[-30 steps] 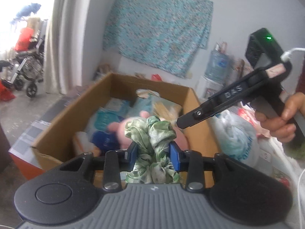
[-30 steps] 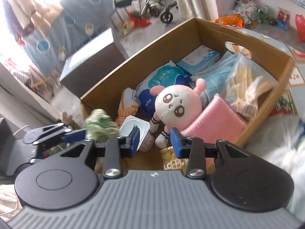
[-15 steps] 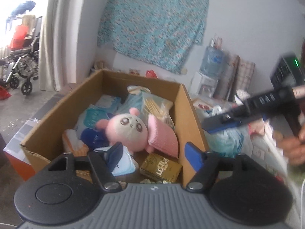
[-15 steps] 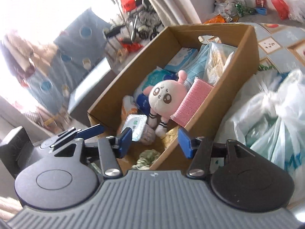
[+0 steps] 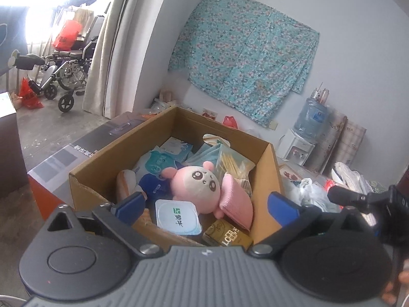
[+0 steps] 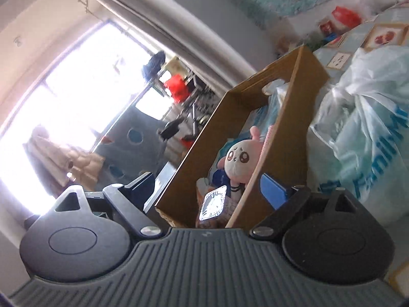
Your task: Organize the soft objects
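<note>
An open cardboard box [image 5: 269,168] holds a pink plush doll [image 5: 198,183], a pink cloth [image 5: 236,204], wet-wipe packs [image 5: 176,216] and other packets. My left gripper [image 5: 204,206] is open and empty above the box's near edge. My right gripper [image 6: 207,188] is open and empty, low beside the box [image 6: 278,138], tilted; the doll [image 6: 236,157] shows over the wall. The right gripper's tip [image 5: 358,198] shows at the right of the left wrist view. The green scrunchie is out of sight.
A white plastic bag [image 6: 363,130] lies right of the box. A dark printed carton [image 5: 76,151] stands left of it. A water dispenser [image 5: 304,138] and a floral cloth [image 5: 245,66] are at the back wall. A wheelchair [image 5: 64,76] stands far left.
My left gripper opened and let go of the green scrunchie, which dropped into the box's near corner. My right gripper drew back to the right and sank low beside the box.
</note>
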The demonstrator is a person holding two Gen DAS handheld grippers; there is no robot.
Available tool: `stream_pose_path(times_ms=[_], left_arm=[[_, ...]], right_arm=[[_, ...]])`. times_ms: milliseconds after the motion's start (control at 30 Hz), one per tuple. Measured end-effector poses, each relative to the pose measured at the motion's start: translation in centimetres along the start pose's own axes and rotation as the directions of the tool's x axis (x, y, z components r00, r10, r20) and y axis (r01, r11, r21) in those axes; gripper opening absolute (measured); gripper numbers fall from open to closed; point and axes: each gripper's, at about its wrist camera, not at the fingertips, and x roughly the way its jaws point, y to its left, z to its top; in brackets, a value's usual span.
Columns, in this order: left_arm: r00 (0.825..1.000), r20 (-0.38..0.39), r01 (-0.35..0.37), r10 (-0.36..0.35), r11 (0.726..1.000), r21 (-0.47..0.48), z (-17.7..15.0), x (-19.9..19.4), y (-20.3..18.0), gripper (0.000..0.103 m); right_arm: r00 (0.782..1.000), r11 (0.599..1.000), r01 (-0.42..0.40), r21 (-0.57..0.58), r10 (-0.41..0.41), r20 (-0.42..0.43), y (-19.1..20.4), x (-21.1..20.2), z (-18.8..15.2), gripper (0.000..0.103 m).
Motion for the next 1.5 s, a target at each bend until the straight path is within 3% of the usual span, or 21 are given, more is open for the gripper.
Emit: stream_pose_path(times_ms=[100, 267, 367, 533, 733, 900, 1033, 1133, 1367, 1500], left_arm=[[1.000, -0.011, 0.005, -0.006, 1.000, -0.004, -0.4, -0.3, -0.2, 0.103], [1.000, -0.013, 0.029, -0.029, 1.000, -0.010, -0.9, -1.4, -1.0, 0.103], [1.000, -0.013, 0.024, -0.024, 1.000, 0.021, -1.3, -2.0, -2.0, 0.103], [0.999, -0.017, -0.032, 0.033, 0.997, 0.068, -2.2, -2.4, -3.5, 0.103], [0.996, -0.055, -0.065, 0.071, 0.993, 0.096, -3.0, -2.1, -4.2, 0.103], [0.992, -0.089, -0.068, 0.089, 0.974, 0.216, -4.1, -1.6, -5.5, 0.103], [0.992, -0.085, -0.068, 0.098, 0.950, 0.305, -4.9, -1.6, -6.5, 0.103], [0.991, -0.095, -0.059, 0.097, 0.939, 0.339, -5.2, -1.5, -6.6, 0.103], [0.990, -0.089, -0.080, 0.112, 0.949, 0.306, -4.4, -1.2, -5.6, 0.103], [0.990, -0.076, -0.099, 0.123, 0.959, 0.265, -3.6, -1.2, -4.8, 0.103]], right_arm=[[0.998, 0.998, 0.052, -0.019, -0.052, 0.026, 0.7, -0.2, -1.3, 0.096], [0.996, 0.997, 0.024, 0.070, -0.029, 0.080, -0.9, -0.9, -2.9, 0.102], [0.989, 0.988, 0.105, 0.117, -0.116, 0.093, -2.1, -1.1, -3.6, 0.102], [0.959, 0.961, 0.255, 0.103, -0.265, 0.099, -1.6, -1.8, -4.7, 0.102], [0.902, 0.913, 0.407, 0.018, -0.405, 0.148, 1.0, -3.6, -4.8, 0.102], [0.900, 0.908, 0.418, -0.026, -0.411, 0.144, 2.6, -4.4, -5.1, 0.102], [0.868, 0.872, 0.482, -0.081, -0.464, 0.176, 3.8, -4.7, -5.6, 0.102], [0.860, 0.861, 0.497, -0.107, -0.473, 0.190, 4.2, -4.8, -6.0, 0.102], [0.811, 0.805, 0.574, -0.147, -0.534, 0.238, 4.8, -4.8, -6.5, 0.102], [0.811, 0.799, 0.577, -0.168, -0.537, 0.232, 5.0, -4.4, -7.0, 0.102]])
